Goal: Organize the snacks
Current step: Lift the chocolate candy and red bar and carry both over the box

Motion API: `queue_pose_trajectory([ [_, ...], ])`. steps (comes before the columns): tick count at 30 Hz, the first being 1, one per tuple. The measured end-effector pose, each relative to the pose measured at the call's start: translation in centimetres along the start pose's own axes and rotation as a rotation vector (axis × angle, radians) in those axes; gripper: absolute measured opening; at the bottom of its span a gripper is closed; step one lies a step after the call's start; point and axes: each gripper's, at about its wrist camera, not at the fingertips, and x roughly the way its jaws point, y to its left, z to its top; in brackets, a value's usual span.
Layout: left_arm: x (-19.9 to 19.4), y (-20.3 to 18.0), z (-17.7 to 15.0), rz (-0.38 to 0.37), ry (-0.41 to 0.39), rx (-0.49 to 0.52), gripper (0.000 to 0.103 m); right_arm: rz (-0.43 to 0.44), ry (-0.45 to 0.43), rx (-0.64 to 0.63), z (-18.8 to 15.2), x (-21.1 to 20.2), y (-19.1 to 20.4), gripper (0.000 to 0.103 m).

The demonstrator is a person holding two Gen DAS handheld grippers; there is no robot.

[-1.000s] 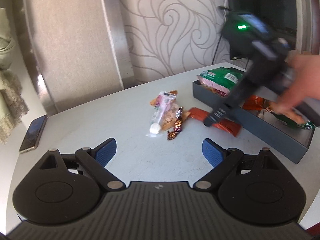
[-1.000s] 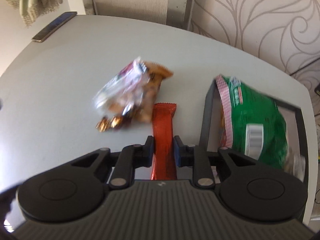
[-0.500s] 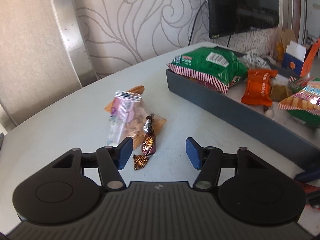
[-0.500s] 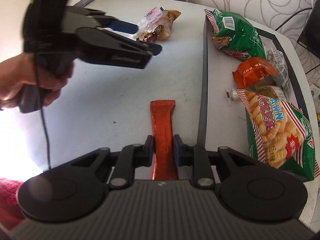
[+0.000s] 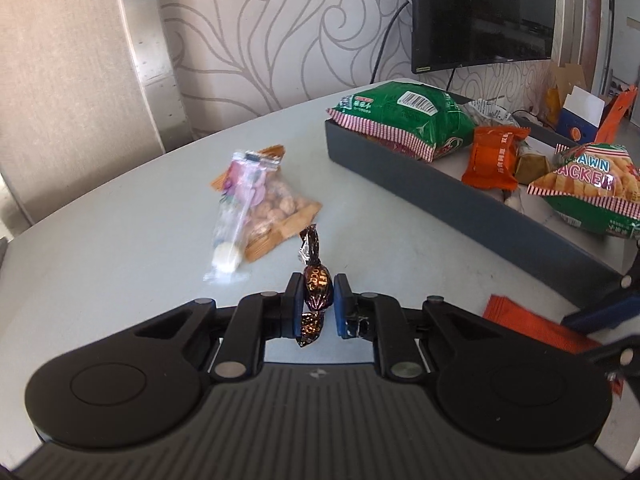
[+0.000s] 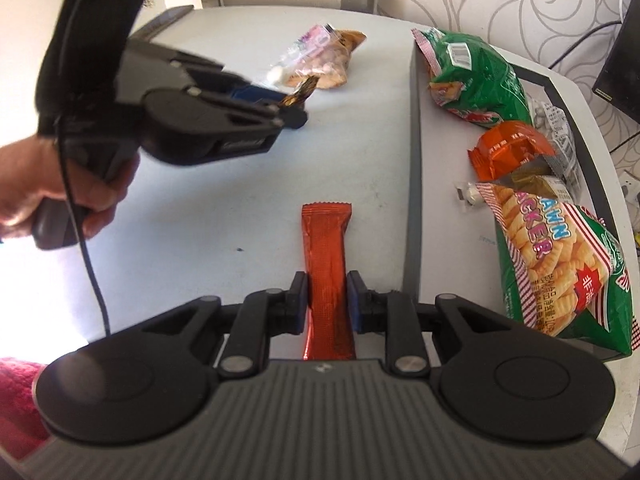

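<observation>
My left gripper is shut on a brown wrapped candy, just above the grey table. It also shows in the right wrist view with the candy's end sticking out. My right gripper is shut on a long red snack bar, held beside the dark tray. The bar's end also shows in the left wrist view. A clear bag of nuts lies on the table past the candy.
The tray holds two green cracker bags, an orange packet and small packets. A monitor stands behind it. A phone lies at the table's far edge.
My left gripper closed on the brown candy, which was lying on the table between its open fingers. My right gripper still holds the red bar, barely moved.
</observation>
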Motion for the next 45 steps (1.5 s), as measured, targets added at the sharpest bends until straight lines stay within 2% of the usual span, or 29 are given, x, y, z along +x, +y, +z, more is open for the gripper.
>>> queue_pose_trajectory([
  [11, -2.3, 2.3, -1.4, 0.106, 0.016, -0.060, 0.018, 0.049, -0.049, -0.002, 0.6, -2.4, 1.6, 0.024],
  [18, -2.8, 2.5, -2.1, 0.132, 0.028, -0.082, 0.018, 0.075, -0.062, -0.011, -0.1, -4.0, 3.4, 0.024],
  [29, -4.9, 0.8, -1.2, 0.110, 0.008, -0.077, 0.018, 0.088, -0.104, 0.020, -1.1, -6.8, 4.0, 0.024],
  [36, -6.0, -0.3, 0.3, 0.100, -0.028, -0.051, 0.018, 0.097, -0.155, 0.043, -1.1, -8.9, 3.5, 0.024],
  [45, -6.5, -2.5, 2.9, 0.058, -0.084, -0.020, 0.018, 0.065, -0.210, 0.065, -1.1, -11.4, 2.2, 0.024],
])
